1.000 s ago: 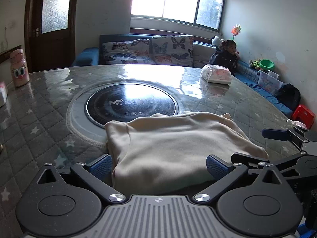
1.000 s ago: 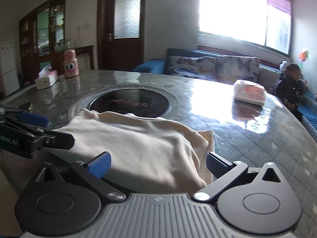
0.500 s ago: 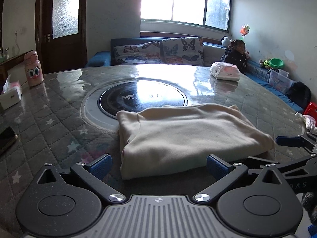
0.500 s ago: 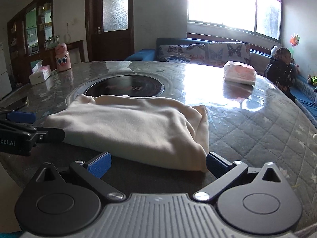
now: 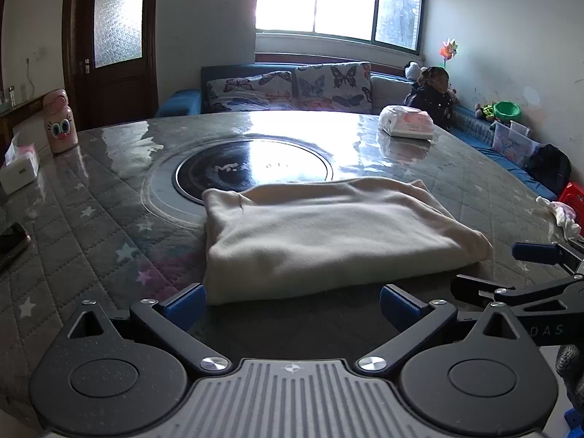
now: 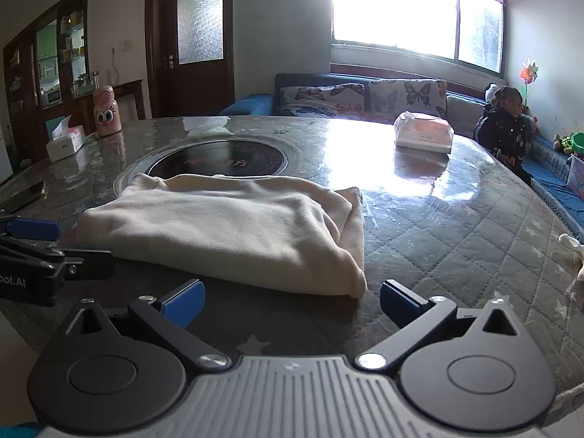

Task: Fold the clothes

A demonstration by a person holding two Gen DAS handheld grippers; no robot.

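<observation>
1. Lying as a flat folded rectangle, the cream garment (image 5: pixel 328 233) rests on the quilted grey surface (image 5: pixel 91 219), and its far edge reaches the rim of the round black hotplate (image 5: pixel 255 168) set in the middle.
2. Both grippers have drawn back from the cloth toward the near edge. One second ago the garment filled the space between the fingers of each gripper; now a strip of bare surface shows in front of them.
3. The left gripper (image 5: pixel 290 299) has its fingers spread wide and holds nothing. The blue pads sit just before the near hem, apart from it.
4. The right gripper (image 6: pixel 292 297) is also wide apart and empty, near the folded corner but not touching it.
5. In my judgement this means the last fold is finished and the cloth was let go. The layers lie rather even, only the right end shows a small loose lip.
6. Compared with the earlier frame, both cameras see more of the room: the tissue pack (image 5: pixel 405 124), the pink cartoon bottle (image 5: pixel 60 120) and the white tissue box (image 6: pixel 65 140) are now well visible.
7. At the right edge of the surface another small pale cloth (image 5: pixel 560 217) lies, maybe the next piece to fold.
</observation>
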